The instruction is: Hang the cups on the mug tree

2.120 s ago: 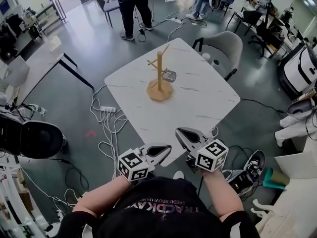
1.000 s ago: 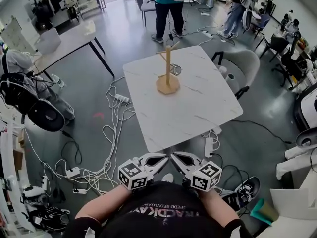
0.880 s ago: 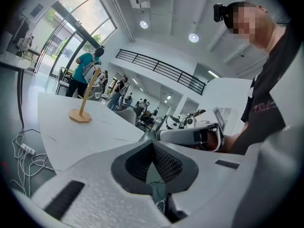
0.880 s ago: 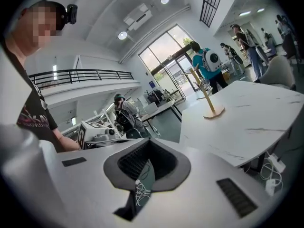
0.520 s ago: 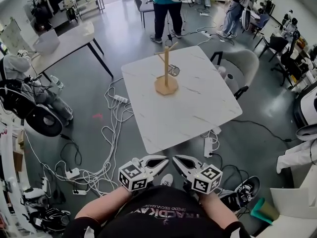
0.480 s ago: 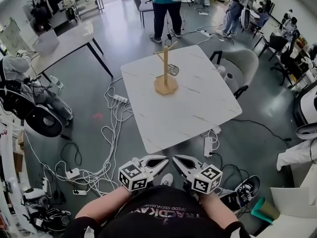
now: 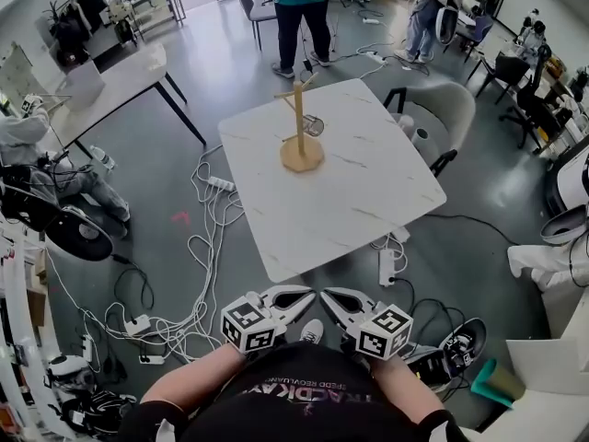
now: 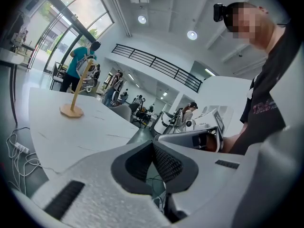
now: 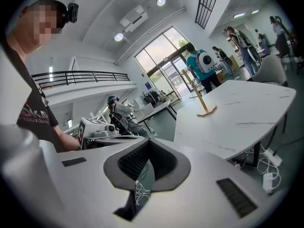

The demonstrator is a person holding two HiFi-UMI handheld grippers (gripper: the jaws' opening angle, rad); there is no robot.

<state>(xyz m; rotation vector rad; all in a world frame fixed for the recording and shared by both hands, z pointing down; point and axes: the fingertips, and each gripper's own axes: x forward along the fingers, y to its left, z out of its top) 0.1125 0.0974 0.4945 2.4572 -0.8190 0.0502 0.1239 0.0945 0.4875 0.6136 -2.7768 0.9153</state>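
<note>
The wooden mug tree (image 7: 298, 129) stands on the far left part of the white marble table (image 7: 350, 201). A clear cup (image 7: 315, 125) hangs from one of its pegs on the right side. Both grippers are held close to my chest, short of the table's near edge and far from the tree. My left gripper (image 7: 311, 294) is shut with nothing between its jaws, and so is my right gripper (image 7: 325, 295). Their tips nearly touch each other. The mug tree (image 8: 75, 93) shows small in the left gripper view, and the mug tree (image 9: 198, 95) appears likewise in the right gripper view.
A grey chair (image 7: 434, 107) stands at the table's far right. Cables and a power strip (image 7: 219, 183) lie on the floor to the left. People (image 7: 296, 7) stand beyond the table. A second table (image 7: 101, 79) is at the far left, and shoes (image 7: 457, 343) lie at my right.
Two seconds ago the grippers hung apart over the table's near edge; now they sit together, back from it. Over the last second they have kept still, and the table looks slightly farther away.
</note>
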